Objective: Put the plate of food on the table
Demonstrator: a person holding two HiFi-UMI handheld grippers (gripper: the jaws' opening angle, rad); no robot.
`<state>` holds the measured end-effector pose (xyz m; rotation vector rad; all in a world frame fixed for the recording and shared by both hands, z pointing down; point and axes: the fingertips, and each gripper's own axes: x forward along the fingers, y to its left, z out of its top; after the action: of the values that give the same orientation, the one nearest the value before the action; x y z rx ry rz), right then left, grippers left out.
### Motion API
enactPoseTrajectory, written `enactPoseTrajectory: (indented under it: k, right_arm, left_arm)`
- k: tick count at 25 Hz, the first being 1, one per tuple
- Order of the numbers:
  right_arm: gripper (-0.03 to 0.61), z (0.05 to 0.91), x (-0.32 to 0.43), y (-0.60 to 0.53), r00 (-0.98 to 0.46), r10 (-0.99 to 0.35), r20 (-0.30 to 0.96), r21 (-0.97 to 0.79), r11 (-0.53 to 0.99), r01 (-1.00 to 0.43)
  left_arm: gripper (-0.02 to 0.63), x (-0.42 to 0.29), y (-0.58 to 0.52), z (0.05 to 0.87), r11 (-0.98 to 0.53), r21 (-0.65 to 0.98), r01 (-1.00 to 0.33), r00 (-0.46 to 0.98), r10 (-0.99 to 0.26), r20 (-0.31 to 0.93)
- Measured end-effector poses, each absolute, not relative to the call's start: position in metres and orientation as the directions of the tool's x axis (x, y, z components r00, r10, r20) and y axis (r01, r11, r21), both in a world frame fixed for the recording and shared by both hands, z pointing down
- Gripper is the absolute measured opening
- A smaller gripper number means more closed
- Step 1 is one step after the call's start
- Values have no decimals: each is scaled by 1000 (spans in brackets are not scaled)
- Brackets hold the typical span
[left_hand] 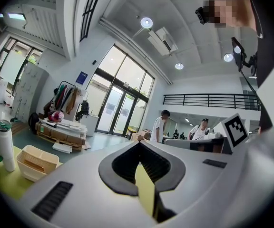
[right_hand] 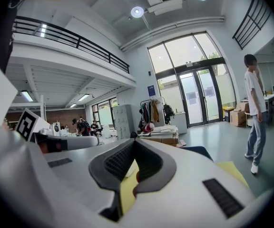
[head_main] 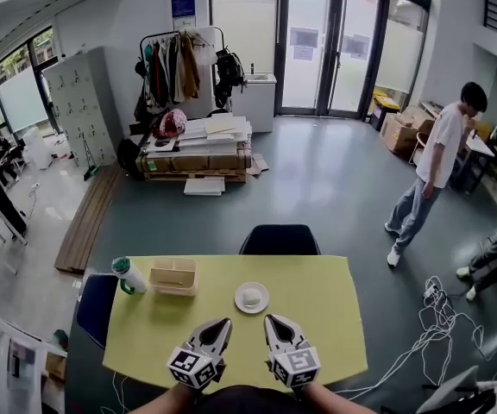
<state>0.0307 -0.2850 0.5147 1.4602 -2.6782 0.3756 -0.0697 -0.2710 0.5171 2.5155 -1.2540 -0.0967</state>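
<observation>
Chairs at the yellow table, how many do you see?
2. A dark chair at the table's far edge, a blue chair at its left end. Another may be hidden at the near side, out of view.

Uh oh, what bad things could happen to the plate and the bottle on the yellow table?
The left gripper and right gripper are shut and empty, and the plate lies just ahead of them. A careless push forward could shove it. The bottle stands upright near the left edge of the table, so a sideways swing might tip it off.
</observation>
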Motion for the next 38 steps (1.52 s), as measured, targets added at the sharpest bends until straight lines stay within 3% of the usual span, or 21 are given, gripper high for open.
enactPoseTrajectory:
  k: [38]
  right_arm:
    - [11, 507, 40, -282, -534, -827, 174, -162, 511, -844]
  left_arm:
    - [9, -39, -265, 507, -640, 285, -714, 680, -730, 64]
